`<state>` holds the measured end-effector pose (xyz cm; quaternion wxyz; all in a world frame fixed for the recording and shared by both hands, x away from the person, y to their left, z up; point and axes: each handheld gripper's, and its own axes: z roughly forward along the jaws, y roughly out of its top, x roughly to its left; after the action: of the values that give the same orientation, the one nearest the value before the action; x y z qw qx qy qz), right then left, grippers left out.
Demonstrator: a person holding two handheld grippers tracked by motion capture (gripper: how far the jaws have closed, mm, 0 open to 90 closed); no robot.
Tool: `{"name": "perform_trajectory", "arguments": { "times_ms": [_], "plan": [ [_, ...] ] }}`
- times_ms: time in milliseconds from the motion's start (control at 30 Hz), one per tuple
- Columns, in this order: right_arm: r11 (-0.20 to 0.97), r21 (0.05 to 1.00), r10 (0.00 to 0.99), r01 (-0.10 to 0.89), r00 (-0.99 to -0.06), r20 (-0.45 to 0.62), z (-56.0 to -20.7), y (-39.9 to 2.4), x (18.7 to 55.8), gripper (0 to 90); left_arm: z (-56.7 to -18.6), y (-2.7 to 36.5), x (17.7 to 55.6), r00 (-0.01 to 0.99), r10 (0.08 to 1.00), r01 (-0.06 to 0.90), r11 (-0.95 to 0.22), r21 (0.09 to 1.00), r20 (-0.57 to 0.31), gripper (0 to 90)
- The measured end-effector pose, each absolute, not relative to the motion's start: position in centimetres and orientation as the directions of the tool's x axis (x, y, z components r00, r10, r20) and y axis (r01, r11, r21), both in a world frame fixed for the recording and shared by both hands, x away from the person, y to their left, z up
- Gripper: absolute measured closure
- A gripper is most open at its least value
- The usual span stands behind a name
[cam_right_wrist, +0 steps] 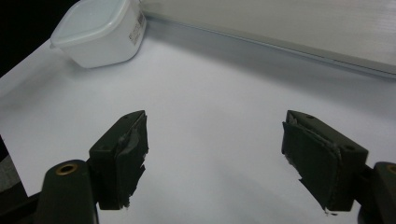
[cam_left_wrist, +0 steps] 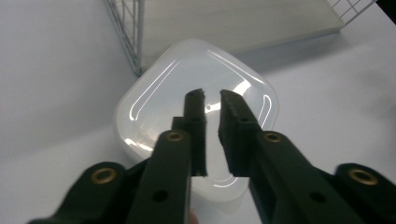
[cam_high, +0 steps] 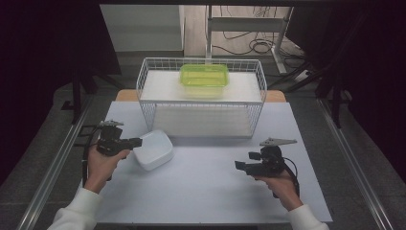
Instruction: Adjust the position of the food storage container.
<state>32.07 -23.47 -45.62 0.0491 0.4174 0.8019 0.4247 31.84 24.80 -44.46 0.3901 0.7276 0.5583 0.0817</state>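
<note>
A white lidded square container [cam_high: 155, 149] sits on the white table [cam_high: 206, 191], left of middle. My left gripper [cam_high: 139, 142] is at its left edge, pointing right. In the left gripper view the jaws [cam_left_wrist: 211, 93] stand almost together, only a narrow slit between them, just over the container's lid [cam_left_wrist: 154, 102], and nothing shows in the slit but the lid below. My right gripper [cam_high: 238, 165] is held over the right half of the table, pointing left. Its jaws [cam_right_wrist: 215, 116] stand wide apart with bare table between them, and the container [cam_right_wrist: 98, 35] lies far off.
A white wire basket rack [cam_high: 143, 91] stands at the back of the table, with a green lidded container [cam_high: 204, 79] on its upper shelf. Its corner post [cam_left_wrist: 126, 37] is close behind the white container. Dark floor and metal rails flank the table.
</note>
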Motion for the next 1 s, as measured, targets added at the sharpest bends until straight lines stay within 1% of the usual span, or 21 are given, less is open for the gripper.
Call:
{"name": "perform_trajectory", "arguments": {
  "times_ms": [67, 100, 133, 300, 400, 533, 667, 767, 933, 1000],
  "plan": [
    [0.291, 0.721, 0.71, 0.629, -0.647, 0.277, -45.7, -23.4, 32.1, 22.6, -44.4, 25.1, 32.1, 0.357, 0.879, 0.752, -0.069, 0.655, -0.317, 88.7],
    [0.292, 0.721, 0.71, 0.628, -0.647, 0.277, -45.7, -23.4, 32.1, 22.6, -44.4, 25.2, 32.3, 0.355, 0.88, 0.753, -0.07, 0.654, -0.315, 89.3],
    [0.296, 0.72, 0.712, 0.628, -0.647, 0.273, -45.7, -23.4, 32.2, 22.6, -44.4, 25.3, 32.6, 0.35, 0.88, 0.756, -0.063, 0.652, -0.321, 89.6],
    [0.3, 0.712, 0.711, 0.635, -0.647, 0.277, -45.9, -23.2, 32.3, 22.6, -44.3, 25.1, 34.5, 0.343, 0.895, 0.754, -0.082, 0.651, -0.285, 89.7],
    [0.301, 0.71, 0.713, 0.636, -0.645, 0.276, -45.9, -23.2, 32.3, 22.6, -44.7, 24.7, 36.3, 0.346, 0.912, 0.758, -0.132, 0.638, -0.223, 89.8],
    [0.302, 0.711, 0.714, 0.635, -0.645, 0.272, -46.0, -23.4, 32.3, 22.6, -45.6, 25.1, 38.3, 0.349, 0.918, 0.78, -0.175, 0.6, -0.186, 89.8],
    [0.295, 0.712, 0.717, 0.637, -0.64, 0.276, -46.0, -23.7, 32.3, 22.6, -46.6, 25.5, 39.7, 0.377, 0.91, 0.787, -0.218, 0.577, -0.17, 89.8],
    [0.289, 0.713, 0.725, 0.639, -0.632, 0.274, -46.1, -23.9, 32.4, 22.6, -47.2, 25.7, 40.3, 0.399, 0.9, 0.79, -0.24, 0.564, -0.176, 89.8],
    [0.289, 0.712, 0.73, 0.64, -0.628, 0.269, -46.2, -24.0, 32.6, 22.6, -47.9, 25.4, 40.7, 0.43, 0.885, 0.791, -0.272, 0.548, -0.18, 89.9],
    [0.287, 0.711, 0.735, 0.642, -0.624, 0.266, -46.2, -24.1, 32.6, 22.7, -47.9, 25.2, 40.7, 0.427, 0.886, 0.792, -0.273, 0.546, -0.178, 89.9]
  ]
}}
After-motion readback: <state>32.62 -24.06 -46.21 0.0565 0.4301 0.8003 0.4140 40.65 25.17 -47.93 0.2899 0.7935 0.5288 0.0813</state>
